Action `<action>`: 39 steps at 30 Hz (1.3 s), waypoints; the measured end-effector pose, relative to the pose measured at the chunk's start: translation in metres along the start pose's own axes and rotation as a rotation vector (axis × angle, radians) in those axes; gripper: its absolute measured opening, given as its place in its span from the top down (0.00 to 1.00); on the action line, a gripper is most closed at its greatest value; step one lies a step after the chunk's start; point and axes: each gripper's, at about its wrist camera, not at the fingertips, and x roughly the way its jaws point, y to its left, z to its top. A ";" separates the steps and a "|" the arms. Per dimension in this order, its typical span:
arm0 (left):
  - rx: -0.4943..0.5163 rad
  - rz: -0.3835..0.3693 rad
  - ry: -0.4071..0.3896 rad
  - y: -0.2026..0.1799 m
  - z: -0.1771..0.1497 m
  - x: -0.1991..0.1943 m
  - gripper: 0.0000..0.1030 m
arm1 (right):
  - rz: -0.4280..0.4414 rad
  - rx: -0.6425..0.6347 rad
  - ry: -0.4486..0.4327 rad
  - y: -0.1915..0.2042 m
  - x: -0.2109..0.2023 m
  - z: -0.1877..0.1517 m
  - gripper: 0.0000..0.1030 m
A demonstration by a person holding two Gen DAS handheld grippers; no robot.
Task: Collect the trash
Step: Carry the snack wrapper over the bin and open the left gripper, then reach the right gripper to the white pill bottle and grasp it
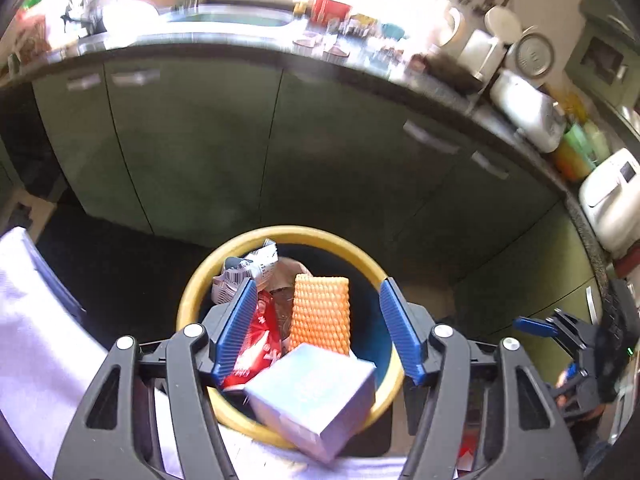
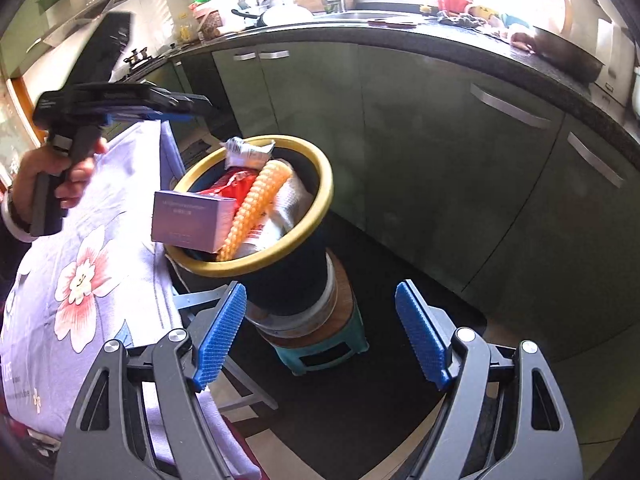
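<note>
A dark trash bin with a yellow rim [image 1: 188, 300] [image 2: 320, 216] is full of trash. A lilac box [image 1: 312, 396] [image 2: 192, 220] rests tilted on its near rim. An orange foam net [image 1: 320, 316] [image 2: 256, 208], a red wrapper [image 1: 256, 344] [image 2: 232, 182] and a crumpled white wrapper [image 1: 248, 272] [image 2: 244, 150] lie inside. My left gripper [image 1: 318, 330] is open and empty just above the bin; it also shows in the right wrist view [image 2: 160, 110]. My right gripper [image 2: 320, 334] is open and empty, lower and to the right of the bin.
The bin stands on a teal stool [image 2: 320, 348]. A table with a floral lilac cloth [image 2: 80, 280] [image 1: 40, 340] is to its left. Green cabinets [image 1: 200, 140] [image 2: 440, 140] under a cluttered dark counter [image 2: 480, 36] stand behind. A dark mat [image 2: 400, 380] covers the floor.
</note>
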 end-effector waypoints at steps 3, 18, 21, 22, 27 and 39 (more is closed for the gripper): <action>-0.029 -0.023 -0.085 0.002 -0.021 -0.047 0.34 | 0.010 -0.011 -0.002 0.008 0.000 0.001 0.25; -0.166 0.280 -0.426 0.008 -0.226 -0.276 0.13 | 0.122 -0.241 0.019 0.124 0.008 0.030 0.21; -0.236 0.380 -0.474 0.016 -0.270 -0.311 0.11 | 0.200 -0.369 0.035 0.187 0.019 0.042 0.21; -0.266 0.409 -0.487 0.023 -0.285 -0.323 0.11 | 0.235 -0.411 0.041 0.210 0.023 0.046 0.21; -0.452 0.502 -0.544 0.041 -0.355 -0.375 0.10 | 0.423 -0.607 0.064 0.335 0.041 0.050 0.21; -0.517 0.680 -0.525 0.048 -0.412 -0.415 0.09 | 0.680 -0.854 0.275 0.582 0.085 0.024 0.21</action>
